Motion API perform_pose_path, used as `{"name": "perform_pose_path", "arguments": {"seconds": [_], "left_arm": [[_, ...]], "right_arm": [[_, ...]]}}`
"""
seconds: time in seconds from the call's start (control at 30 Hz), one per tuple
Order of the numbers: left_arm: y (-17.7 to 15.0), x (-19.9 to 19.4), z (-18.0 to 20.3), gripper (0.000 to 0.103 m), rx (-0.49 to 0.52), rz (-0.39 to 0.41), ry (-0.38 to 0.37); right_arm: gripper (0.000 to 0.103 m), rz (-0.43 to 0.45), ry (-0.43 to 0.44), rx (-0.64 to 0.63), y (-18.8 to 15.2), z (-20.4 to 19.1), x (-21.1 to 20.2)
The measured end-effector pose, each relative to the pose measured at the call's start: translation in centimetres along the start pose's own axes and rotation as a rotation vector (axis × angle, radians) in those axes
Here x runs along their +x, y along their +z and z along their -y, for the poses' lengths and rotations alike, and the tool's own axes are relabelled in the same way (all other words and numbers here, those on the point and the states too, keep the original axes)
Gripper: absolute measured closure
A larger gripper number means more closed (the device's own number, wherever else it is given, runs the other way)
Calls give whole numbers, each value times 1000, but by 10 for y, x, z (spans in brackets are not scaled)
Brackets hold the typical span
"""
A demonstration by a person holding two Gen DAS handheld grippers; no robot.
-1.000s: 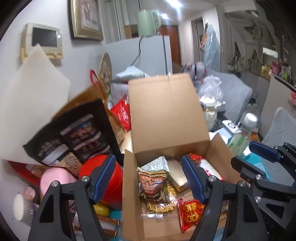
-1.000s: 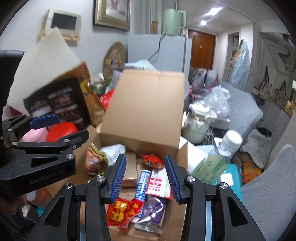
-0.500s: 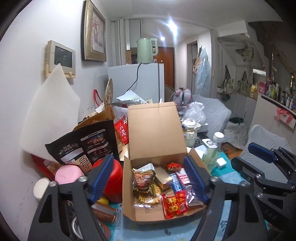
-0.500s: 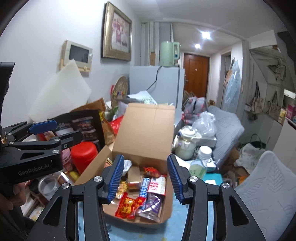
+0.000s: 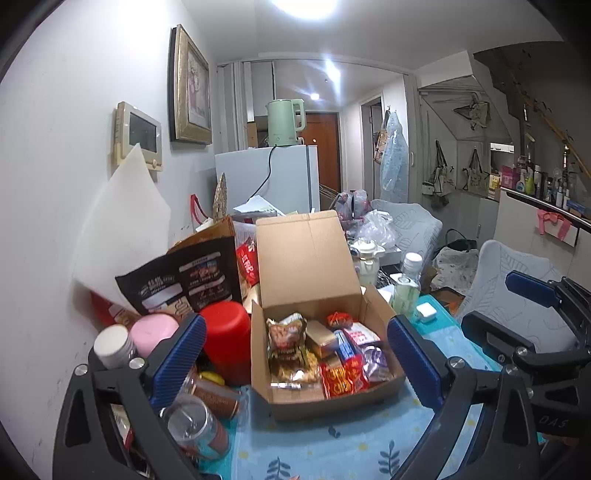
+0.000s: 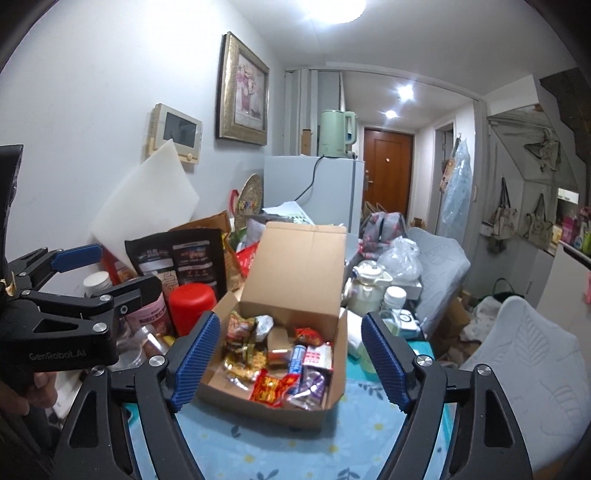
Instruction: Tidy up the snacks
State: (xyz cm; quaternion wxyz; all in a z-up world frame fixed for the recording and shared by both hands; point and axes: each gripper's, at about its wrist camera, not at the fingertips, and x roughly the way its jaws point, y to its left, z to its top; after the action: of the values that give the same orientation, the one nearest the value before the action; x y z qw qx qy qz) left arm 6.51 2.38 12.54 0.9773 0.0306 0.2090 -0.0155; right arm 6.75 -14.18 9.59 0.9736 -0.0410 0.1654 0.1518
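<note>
The left gripper and the right gripper both have their jaws opening, nothing clamped, each pair framing the cardboard box from a distance. The box sits lid-up on the blue tablecloth, packed with snack packets. At its nine o'clock stand a red canister and a clear jar. A left-side approach could knock those over, I judge; the raised lid could also catch a finger.

Bright ceiling light glares overhead; sharp frames, fisheye-warped edges.
</note>
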Motion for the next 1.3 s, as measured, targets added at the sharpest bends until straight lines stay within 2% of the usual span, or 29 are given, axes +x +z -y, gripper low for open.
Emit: {"name": "perform_pose_path", "arguments": {"seconds": [0.2, 0.6, 0.8, 1.3], "left_arm": [[-27, -10, 1, 3, 5, -28, -1], [-76, -7, 2, 3, -38, -125, -16], [-87, -3, 3, 3, -42, -154, -21], [-91, 12, 6, 3, -61, -196, -8]], "right_arm": [[20, -12, -1, 14, -24, -10, -17], [20, -112, -30, 32, -77, -22, -23], [20, -149, -36, 54, -92, -20, -20], [20, -176, -23, 57, -98, -13, -7]]}}
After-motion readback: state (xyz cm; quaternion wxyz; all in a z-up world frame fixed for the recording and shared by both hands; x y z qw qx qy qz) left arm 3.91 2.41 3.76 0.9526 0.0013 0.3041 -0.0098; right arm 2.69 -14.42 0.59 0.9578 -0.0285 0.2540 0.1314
